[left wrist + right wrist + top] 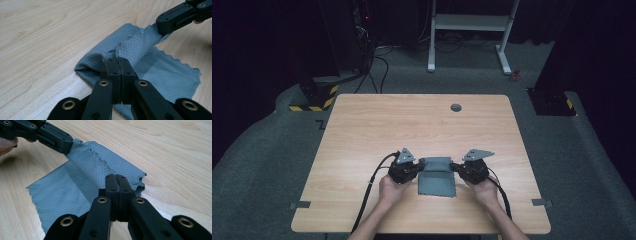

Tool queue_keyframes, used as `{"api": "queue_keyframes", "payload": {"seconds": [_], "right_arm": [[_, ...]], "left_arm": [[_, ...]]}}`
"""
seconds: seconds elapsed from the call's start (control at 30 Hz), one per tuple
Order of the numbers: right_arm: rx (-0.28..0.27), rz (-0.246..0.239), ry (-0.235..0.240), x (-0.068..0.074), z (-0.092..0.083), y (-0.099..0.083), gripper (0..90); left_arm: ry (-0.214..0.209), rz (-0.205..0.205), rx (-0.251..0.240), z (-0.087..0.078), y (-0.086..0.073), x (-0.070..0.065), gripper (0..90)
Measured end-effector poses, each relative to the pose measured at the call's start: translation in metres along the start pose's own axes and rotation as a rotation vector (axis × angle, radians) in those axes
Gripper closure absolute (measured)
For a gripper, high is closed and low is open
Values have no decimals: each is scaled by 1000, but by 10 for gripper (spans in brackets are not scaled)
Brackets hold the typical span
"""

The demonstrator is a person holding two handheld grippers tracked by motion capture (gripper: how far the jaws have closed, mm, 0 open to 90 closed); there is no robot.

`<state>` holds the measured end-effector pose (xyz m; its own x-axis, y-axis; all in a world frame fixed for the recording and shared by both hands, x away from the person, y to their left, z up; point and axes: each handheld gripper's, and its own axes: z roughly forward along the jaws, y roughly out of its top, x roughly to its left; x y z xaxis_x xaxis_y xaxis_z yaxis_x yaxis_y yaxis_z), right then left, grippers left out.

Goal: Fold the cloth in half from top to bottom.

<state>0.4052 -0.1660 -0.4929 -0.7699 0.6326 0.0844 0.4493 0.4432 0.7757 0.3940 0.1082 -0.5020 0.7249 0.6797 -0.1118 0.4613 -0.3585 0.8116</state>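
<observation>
Left claw [119, 65], nearest the lens in the left claw view: jaws pressed together on the far folded edge of the grey cloth [140, 57], at the cloth's 9 o'clock corner as the high view lays it out. Right claw [116, 182]: likewise clamped on the same raised edge, at the 3 o'clock corner.

Cloth position: near side of the table [362, 130], about 6 o'clock from the round grommet [456, 107], between the two hands.

Progress, as judged: this looks like a fold in hand. Both corners are gripped and the far edge is lifted and rolled toward the person; the near part lies flat with its scalloped hem exposed. Left to do: carry the edge over to the near hem, lay it down, release.

View differences: the claw views show the diamond weave, the frayed seam and the hollow under the lifted roll. The high view gives the cloth's [437, 177] square outline, both forearms, trailing cables and the dark room.
</observation>
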Motion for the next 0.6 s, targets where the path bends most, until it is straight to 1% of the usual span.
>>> {"api": "queue_keyframes", "payload": {"seconds": [0.17, 0.23, 0.4, 0.47, 0.6], "right_arm": [[-8, 3, 7, 1, -3, -2, 897], [-9, 3, 9, 3, -4, -3, 897], [-11, 2, 15, 5, -5, -7, 897], [-15, 1, 21, 7, -6, -9, 897], [-14, -3, 26, 9, -6, -13, 896]], "left_arm": [[-12, 1, -9, -4, -2, -3, 888], [-14, 12, -7, -5, -3, -5, 887], [-16, 21, -5, -7, -5, -8, 887], [-15, 30, 4, -7, -7, -10, 887], [-21, 24, 1, -8, -10, -11, 887]]}}
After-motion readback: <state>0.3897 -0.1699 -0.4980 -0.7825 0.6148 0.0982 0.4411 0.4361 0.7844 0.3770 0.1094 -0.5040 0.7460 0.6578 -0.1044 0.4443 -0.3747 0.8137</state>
